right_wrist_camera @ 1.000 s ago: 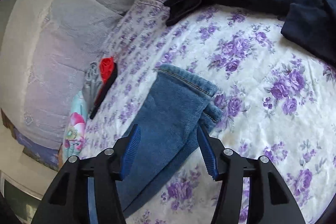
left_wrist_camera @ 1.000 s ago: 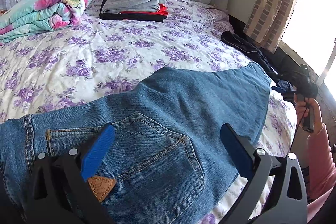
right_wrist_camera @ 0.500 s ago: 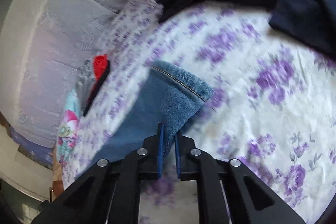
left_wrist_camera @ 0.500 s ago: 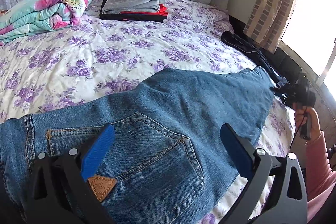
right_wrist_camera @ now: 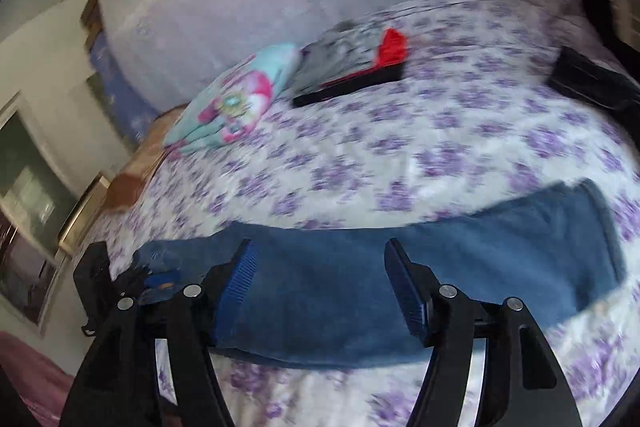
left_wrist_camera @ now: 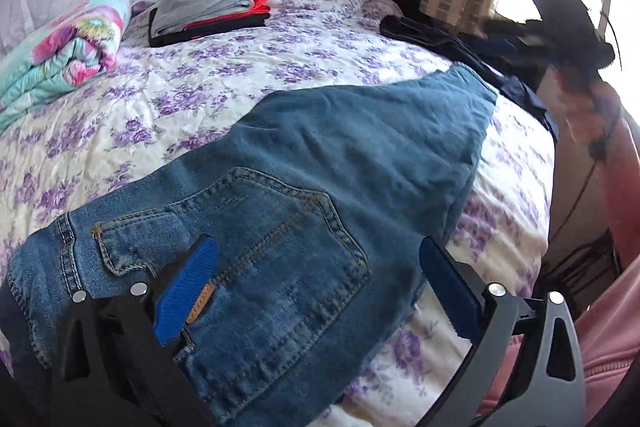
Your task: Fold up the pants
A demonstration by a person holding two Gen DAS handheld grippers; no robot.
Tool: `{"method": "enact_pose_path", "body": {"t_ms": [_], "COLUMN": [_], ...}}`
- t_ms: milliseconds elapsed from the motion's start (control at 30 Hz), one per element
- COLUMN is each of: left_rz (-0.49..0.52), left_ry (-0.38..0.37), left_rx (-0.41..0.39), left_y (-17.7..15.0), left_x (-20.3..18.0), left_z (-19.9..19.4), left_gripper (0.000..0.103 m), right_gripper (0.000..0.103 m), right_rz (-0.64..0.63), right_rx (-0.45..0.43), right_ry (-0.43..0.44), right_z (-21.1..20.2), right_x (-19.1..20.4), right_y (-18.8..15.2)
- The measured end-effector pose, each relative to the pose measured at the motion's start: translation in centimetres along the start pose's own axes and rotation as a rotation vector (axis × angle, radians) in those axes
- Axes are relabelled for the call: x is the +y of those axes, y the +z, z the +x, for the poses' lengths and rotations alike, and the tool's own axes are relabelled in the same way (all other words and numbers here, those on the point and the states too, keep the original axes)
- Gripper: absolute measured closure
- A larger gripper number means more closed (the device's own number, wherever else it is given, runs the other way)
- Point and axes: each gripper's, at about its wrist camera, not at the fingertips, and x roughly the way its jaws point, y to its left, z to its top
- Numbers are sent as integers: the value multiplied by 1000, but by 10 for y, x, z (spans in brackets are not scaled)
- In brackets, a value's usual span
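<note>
While jeans (right_wrist_camera: 400, 287) lie flat, right tool (right_wrist_camera: 320, 283) gapes above.

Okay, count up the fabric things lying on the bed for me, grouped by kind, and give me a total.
Blue jeans: 1
Stack of folded clothes (grey, red and black layers show): 1
Rolled floral blanket: 1
Dark clothes heap at the bed's far edge: 1; separate pieces cannot be told apart
Total: 4

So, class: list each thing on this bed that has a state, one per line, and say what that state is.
Blue denim jeans: lying flat, back pocket up, unheld.
Left gripper: open over jeans.
Right gripper: open, jaws just opened.
Grey, red and black clothes stack: folded.
Floral quilt: rolled up.
Dark clothes: unfolded.
</note>
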Motion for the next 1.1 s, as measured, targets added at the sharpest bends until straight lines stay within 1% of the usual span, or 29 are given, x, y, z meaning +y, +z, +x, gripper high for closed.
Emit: {"method": "enact_pose_path", "body": {"t_ms": [33,67,100,167,233,300,333,400,433,467,500,533,600,667,767,833,900,933,1033,1100], "left_rz": [12,19,21,12,-5,-13,-15,-21,-26,-32,-35,-39,-44,-47,-48,-51,-54,-54,-55,-55], "left_ry": [-1,-6,-17,-42,-63,-79,-85,-100,-111,-121,-128,-134,-144,-150,-157,-163,-168,-170,-171,-171], "left_rx": [0,-2,-8,-22,-31,-35,-35,-34,-32,-31,-31,-30,-28,-25,-21,-22,-22,-21,-21,-21], "left_y": [-2,-4,-6,-7,-7,-7,-6,-5,-5,-4,-4,-4,-3,-2,0,0,0,1,1,1], "left_x": [-1,-1,-1,2,6,8,9,11,12,13,14,15,16,17,18,19,21,21,22,22], "left_z": [-1,-2,-5,-8,-8,-9,-9,-7,-7,-6,-6,-5,-4,-2,-1,-1,-1,-1,0,0], "left_gripper": [5,4,5,5,5,5,4,4,4,4,4,5,4,4,4,4,4,4,4,4], "right_gripper": [36,36,36,36,36,36,36,36,36,35,34,31,28,28,28,28,28,28,28,27], "right_rz": [-30,-80,-133,-225,-265,-272,-284,-319,-333,-348,-375,-438,-510,-548,-601,-635,-654,-655,-692,-730], "right_rx": [38,95,139,221,301,392,452,532,573,615,632,637,655,681,665,667,716,742,801,801], "right_ry": [33,73,86,81,102,126,129,126,148,199,226,238,269,296,288,317,369,378,334,336], "right_z": [17,41,58,98,127,153,167,178,180,179,172,164,156,148,136,128,128,132,144,142], "right_x": [9,21,31,39,40,34,33,30,33,38,44,54,65,69,80,84,84,84,83,88], "right_y": [9,19,24,40,48,52,53,42,38,34,28,24,20,15,16,13,5,4,-4,-4]}}
